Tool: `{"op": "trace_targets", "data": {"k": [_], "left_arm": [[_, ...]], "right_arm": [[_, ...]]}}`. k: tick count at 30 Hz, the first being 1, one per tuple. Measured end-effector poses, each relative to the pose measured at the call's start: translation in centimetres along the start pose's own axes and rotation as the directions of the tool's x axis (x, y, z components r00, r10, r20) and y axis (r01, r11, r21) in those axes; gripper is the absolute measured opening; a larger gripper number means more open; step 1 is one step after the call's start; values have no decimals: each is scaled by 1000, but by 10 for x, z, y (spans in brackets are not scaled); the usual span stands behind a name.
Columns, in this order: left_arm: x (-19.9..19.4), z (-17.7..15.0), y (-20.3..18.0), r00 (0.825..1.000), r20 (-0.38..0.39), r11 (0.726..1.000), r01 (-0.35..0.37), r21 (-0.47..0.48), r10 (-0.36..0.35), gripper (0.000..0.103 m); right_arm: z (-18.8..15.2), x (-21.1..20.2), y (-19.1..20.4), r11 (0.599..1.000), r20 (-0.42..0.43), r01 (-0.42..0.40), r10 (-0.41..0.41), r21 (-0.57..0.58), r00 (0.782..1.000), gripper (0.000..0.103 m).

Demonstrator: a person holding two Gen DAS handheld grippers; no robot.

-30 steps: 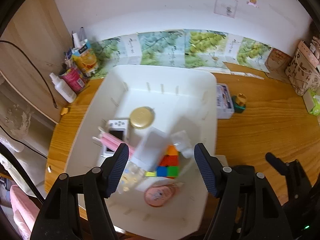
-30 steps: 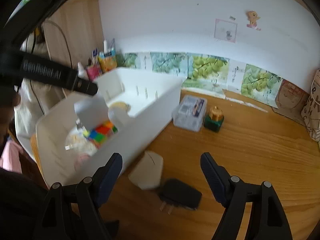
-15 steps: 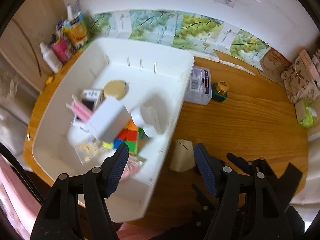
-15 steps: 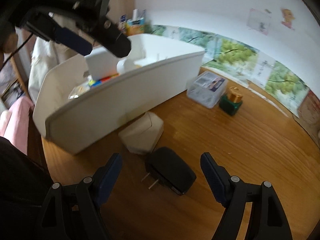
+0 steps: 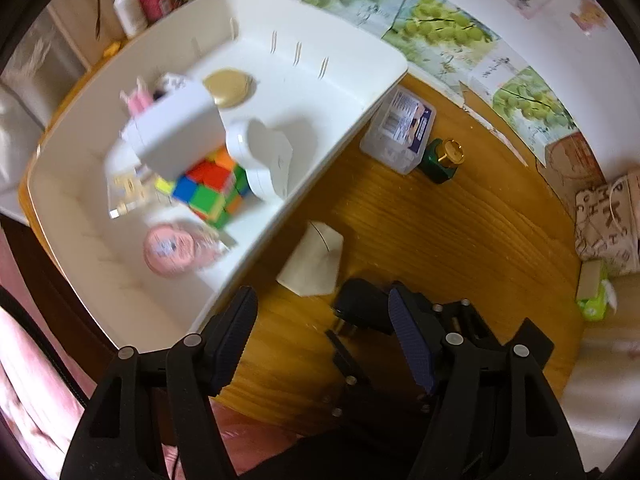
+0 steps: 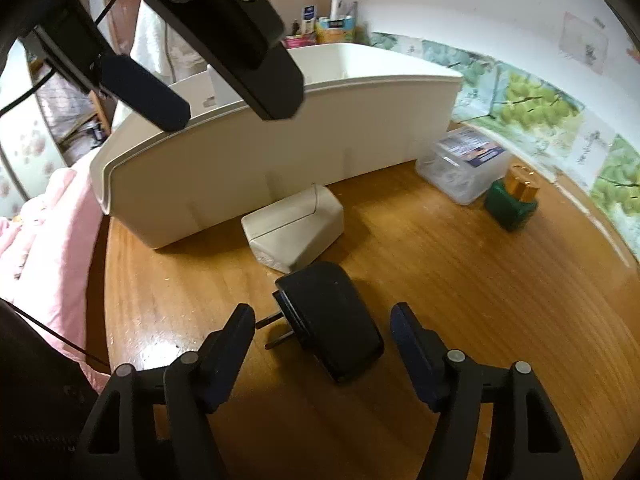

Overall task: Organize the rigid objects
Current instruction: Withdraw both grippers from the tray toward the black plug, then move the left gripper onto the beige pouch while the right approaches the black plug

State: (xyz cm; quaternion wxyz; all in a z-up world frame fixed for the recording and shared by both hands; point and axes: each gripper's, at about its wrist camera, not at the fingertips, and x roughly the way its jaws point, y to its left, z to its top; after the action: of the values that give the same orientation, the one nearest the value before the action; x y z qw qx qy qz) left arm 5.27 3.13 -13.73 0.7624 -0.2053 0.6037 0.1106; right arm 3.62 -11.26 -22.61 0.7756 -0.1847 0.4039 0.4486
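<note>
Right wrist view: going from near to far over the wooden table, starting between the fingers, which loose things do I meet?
black plug adapter with metal prongs → pale beige angular box → dark green bottle with gold cap → clear plastic case with printed label

Quick count of what's out on the bench

One white bin (image 5: 352, 92), one black plug (image 6: 328, 324), one white box (image 6: 294, 228), one clear case (image 6: 464, 164), one green bottle (image 6: 510, 204).
</note>
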Motion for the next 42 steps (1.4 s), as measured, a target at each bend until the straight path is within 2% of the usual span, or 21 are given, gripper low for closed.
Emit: {"op": "trace_targets", "data": {"k": [2, 11, 15, 22, 32, 38, 42], "left_arm": [[4, -2, 0, 1000, -23, 999, 10, -44, -11, 76], [23, -11, 7, 997, -64, 969, 18, -245, -34, 78], [36, -11, 5, 997, -70, 954, -11, -299, -11, 78], [56, -6, 4, 998, -57, 912, -59, -406, 39, 78], [79, 9, -3, 987, -36, 870, -154, -469, 155, 78], [90, 21, -12, 974, -29, 855, -210, -474, 223, 78], [93, 26, -4, 963, -38, 834, -249, -493, 265, 75]], "right_arm": [[0, 2, -1, 999, -3, -27, 27, -19, 1000, 64], [-8, -3, 2, 992, -10, -71, 71, -105, 997, 63], [-14, -9, -7, 990, -23, -87, 85, -109, 996, 63], [-26, -21, -25, 992, -35, -85, 82, -95, 996, 63], [-35, -30, -48, 997, -21, -72, 71, -37, 997, 63], [-40, -34, -52, 998, -15, -55, 55, -18, 998, 63], [-41, -35, -53, 999, -16, -49, 48, -10, 999, 63]]}}
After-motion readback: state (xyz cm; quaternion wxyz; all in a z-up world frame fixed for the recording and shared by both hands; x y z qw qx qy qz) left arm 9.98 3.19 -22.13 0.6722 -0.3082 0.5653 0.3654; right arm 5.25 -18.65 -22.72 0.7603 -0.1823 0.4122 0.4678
